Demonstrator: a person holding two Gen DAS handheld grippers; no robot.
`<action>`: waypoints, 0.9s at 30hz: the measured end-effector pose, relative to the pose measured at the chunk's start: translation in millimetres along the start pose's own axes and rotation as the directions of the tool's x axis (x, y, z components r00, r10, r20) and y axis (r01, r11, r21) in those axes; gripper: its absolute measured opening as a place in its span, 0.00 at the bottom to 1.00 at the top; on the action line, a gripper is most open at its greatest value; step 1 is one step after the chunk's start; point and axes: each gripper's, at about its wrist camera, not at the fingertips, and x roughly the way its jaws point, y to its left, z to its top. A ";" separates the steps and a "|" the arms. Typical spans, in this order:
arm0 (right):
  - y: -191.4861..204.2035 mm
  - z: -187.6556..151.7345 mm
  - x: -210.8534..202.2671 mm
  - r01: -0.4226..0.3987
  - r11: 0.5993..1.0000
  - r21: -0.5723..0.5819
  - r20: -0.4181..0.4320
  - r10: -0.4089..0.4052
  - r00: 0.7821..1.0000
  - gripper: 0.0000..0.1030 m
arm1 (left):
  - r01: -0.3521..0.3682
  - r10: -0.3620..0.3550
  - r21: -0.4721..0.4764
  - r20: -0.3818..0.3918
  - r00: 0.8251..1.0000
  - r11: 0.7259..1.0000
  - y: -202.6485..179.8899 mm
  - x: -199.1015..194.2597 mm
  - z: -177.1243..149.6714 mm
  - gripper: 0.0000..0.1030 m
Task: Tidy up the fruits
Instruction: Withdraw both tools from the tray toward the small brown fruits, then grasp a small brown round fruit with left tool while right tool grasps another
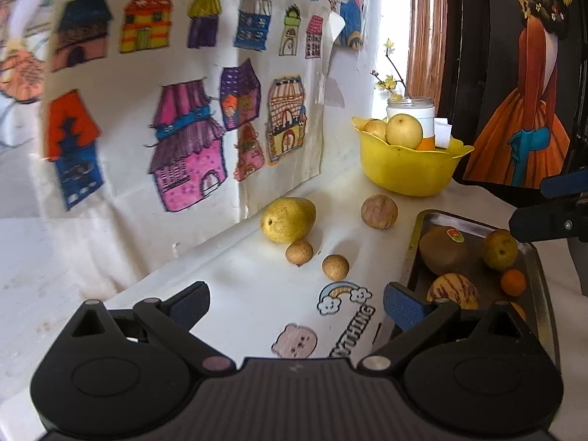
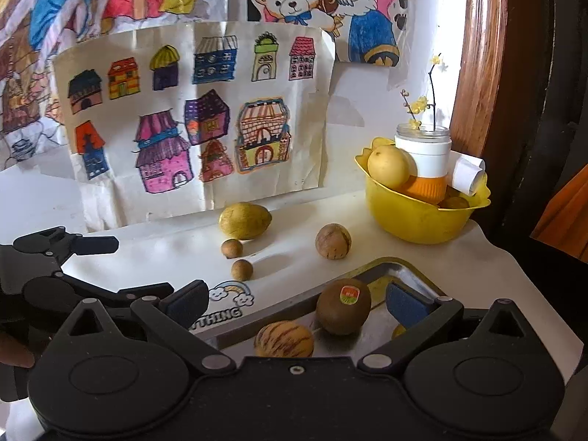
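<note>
Fuzzy kiwi point(image 2: 343, 310) lies in the metal tray point(image 2: 411, 275), between the wide-open, empty right gripper point(image 2: 296, 303) fingers; left gripper point(image 1: 296, 307) likewise.

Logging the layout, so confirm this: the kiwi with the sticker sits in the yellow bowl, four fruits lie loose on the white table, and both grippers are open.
Wrong on one point: the kiwi with the sticker lies in the metal tray, not the yellow bowl, as the right wrist view shows. The four loose fruits on the table and the open left gripper and right gripper stand.
</note>
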 end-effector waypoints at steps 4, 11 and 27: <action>-9.1 6.8 17.7 -0.005 1.000 -0.006 -0.006 0.005 1.000 0.99 | 0.009 -0.009 0.003 0.001 1.000 1.000 -5.1 20.8 5.8 0.99; -26.1 18.7 48.6 -0.013 1.000 -0.019 -0.015 0.012 1.000 0.99 | 0.027 -0.027 -0.007 0.001 1.000 1.000 -14.8 54.2 12.2 0.93; -49.7 29.8 118.4 -0.042 0.998 -0.037 -0.057 0.040 0.998 0.99 | 0.056 -0.058 -0.021 -0.089 0.994 0.998 -31.4 111.7 10.0 0.46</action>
